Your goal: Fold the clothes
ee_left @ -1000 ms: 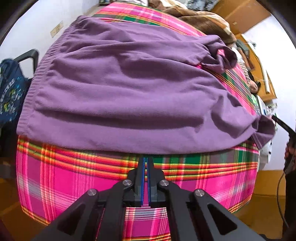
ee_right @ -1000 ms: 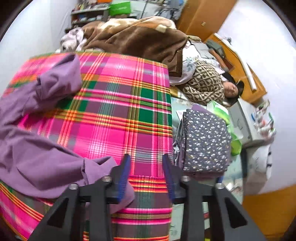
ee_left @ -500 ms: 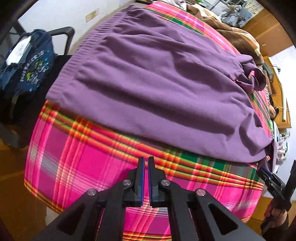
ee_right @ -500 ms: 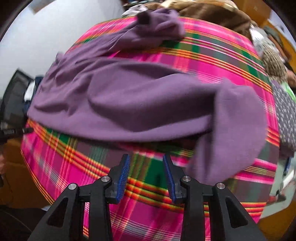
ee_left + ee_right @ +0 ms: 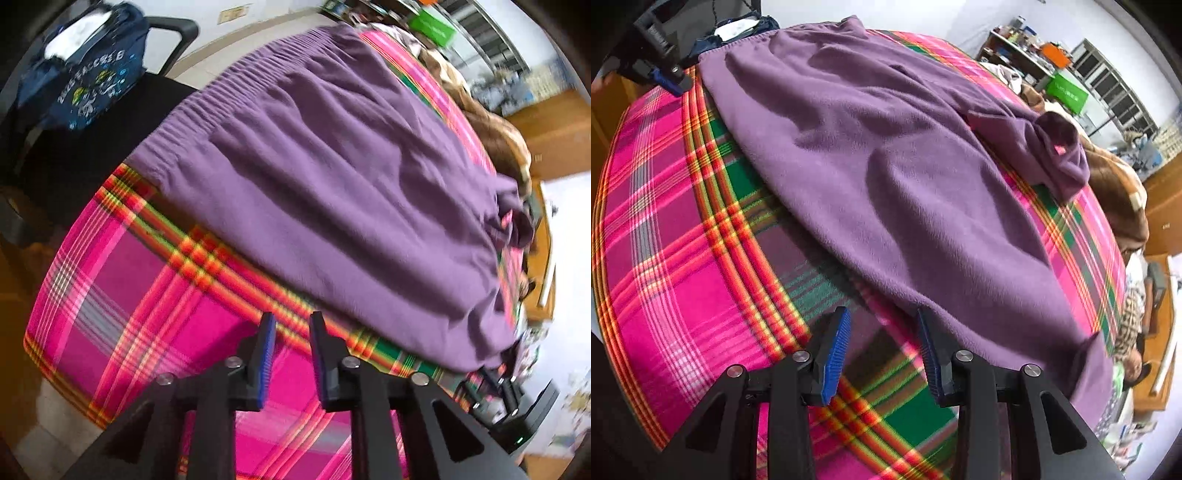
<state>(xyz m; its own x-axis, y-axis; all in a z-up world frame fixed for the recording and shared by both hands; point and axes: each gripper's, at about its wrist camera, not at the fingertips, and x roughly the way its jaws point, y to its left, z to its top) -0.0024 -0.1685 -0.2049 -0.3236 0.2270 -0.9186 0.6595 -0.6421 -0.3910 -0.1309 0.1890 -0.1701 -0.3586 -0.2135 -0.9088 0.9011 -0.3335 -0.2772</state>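
A purple fleece garment (image 5: 332,192) lies spread flat on a pink plaid cloth (image 5: 140,295); its ribbed waistband (image 5: 207,103) is at the far left edge. In the right wrist view the garment (image 5: 894,177) has a bunched end (image 5: 1060,155) at the far right. My left gripper (image 5: 290,332) is open and empty just short of the garment's near edge. My right gripper (image 5: 882,325) is open and empty, with its right finger at the garment's near hem. The left gripper (image 5: 665,74) also shows at the top left of the right wrist view.
A black chair with a dark blue bag (image 5: 85,77) stands beyond the table's left side. A brown blanket (image 5: 1115,195) and a sleeping person (image 5: 1134,365) lie to the right. Shelves with a green box (image 5: 1067,92) stand at the back.
My left gripper has opened from shut and swung left along the garment's near edge. My right gripper has moved in toward the near hem. The garment lies flatter.
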